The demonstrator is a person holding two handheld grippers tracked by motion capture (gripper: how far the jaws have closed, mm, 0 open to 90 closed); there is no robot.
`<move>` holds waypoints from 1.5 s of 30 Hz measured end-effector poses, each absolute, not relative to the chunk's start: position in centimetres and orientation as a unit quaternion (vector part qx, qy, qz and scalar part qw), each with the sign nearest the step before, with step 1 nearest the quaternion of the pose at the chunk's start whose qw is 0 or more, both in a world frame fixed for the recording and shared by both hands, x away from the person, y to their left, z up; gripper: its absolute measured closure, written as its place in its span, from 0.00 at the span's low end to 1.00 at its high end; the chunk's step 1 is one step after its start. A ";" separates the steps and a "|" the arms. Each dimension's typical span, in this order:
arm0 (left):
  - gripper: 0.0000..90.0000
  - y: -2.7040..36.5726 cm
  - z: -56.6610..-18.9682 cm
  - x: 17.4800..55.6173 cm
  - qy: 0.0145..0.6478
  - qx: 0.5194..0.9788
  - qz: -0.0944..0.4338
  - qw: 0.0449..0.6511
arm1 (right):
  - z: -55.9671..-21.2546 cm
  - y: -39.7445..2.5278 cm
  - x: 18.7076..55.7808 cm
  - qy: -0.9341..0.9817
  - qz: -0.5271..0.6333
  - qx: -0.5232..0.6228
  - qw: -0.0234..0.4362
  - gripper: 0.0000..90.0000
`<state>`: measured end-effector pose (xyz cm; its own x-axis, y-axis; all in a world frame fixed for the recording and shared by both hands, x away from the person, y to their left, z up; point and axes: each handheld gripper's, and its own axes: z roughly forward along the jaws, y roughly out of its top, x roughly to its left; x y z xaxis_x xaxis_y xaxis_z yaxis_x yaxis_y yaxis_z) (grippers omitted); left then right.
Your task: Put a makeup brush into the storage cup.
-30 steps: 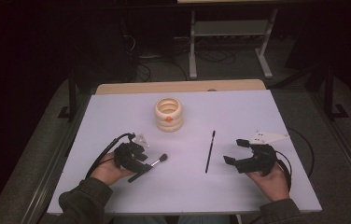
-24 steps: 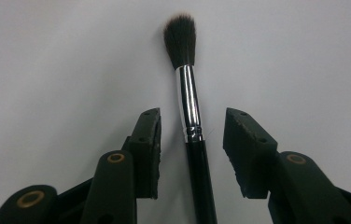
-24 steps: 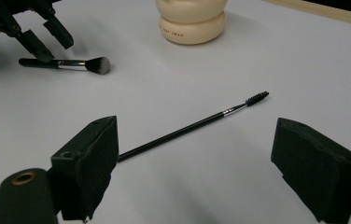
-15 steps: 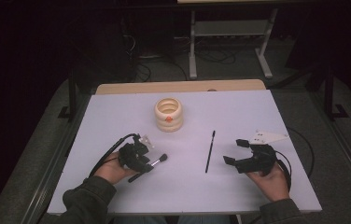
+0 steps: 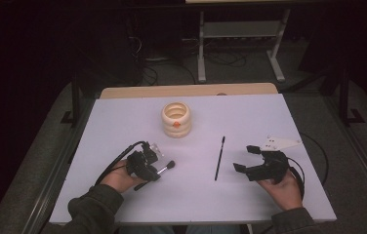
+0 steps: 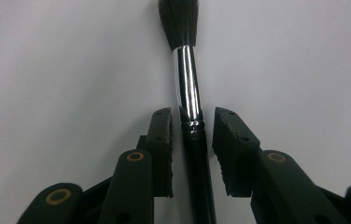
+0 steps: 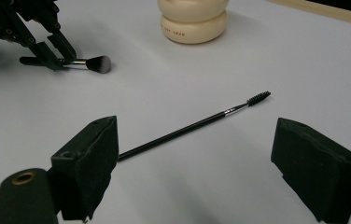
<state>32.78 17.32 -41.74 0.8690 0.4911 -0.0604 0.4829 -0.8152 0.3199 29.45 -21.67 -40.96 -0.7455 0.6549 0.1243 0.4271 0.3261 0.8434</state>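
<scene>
A makeup brush (image 5: 167,167) with a black handle, chrome ferrule and dark bristles lies on the white table (image 5: 123,122). My left gripper (image 5: 153,165) straddles its handle. In the left gripper view the brush (image 6: 188,84) runs between the two pads of the left gripper (image 6: 192,116), a narrow gap on each side, so it is open. A thin black mascara wand (image 5: 219,158) lies at mid-table. My right gripper (image 5: 246,158) stands wide open just right of it. In the right gripper view the wand (image 7: 197,123) lies ahead of the spread right gripper (image 7: 194,144).
A cream ringed pot (image 5: 176,119) with an orange dot stands at the back centre of the table, and appears as the pot (image 7: 193,21) in the right gripper view. Cables trail from both grippers. A wooden strip (image 5: 186,90) edges the far side.
My left gripper has shifted slightly over the brush handle. The right gripper, the wand and the pot have stayed put.
</scene>
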 end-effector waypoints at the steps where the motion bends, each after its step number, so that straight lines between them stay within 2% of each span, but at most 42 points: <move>1: 0.76 17.3 -41.7 32.8 0.256 0.953 0.012 0.165 | -41.0 -21.7 29.5 0.806 0.473 0.335 0.121 0.15; 11: 0.86 16.5 -41.6 32.6 0.263 0.955 0.031 0.135 | -41.0 -21.5 29.5 0.809 0.470 0.332 0.121 0.16; 23: 0.88 16.1 -41.5 32.8 0.257 0.958 0.028 0.121 | -41.0 -21.7 29.4 0.808 0.474 0.329 0.117 0.16; 45: 0.88 17.8 -38.3 32.7 0.262 0.939 0.032 0.220 | -40.8 -21.0 29.3 0.809 0.480 0.324 0.104 0.16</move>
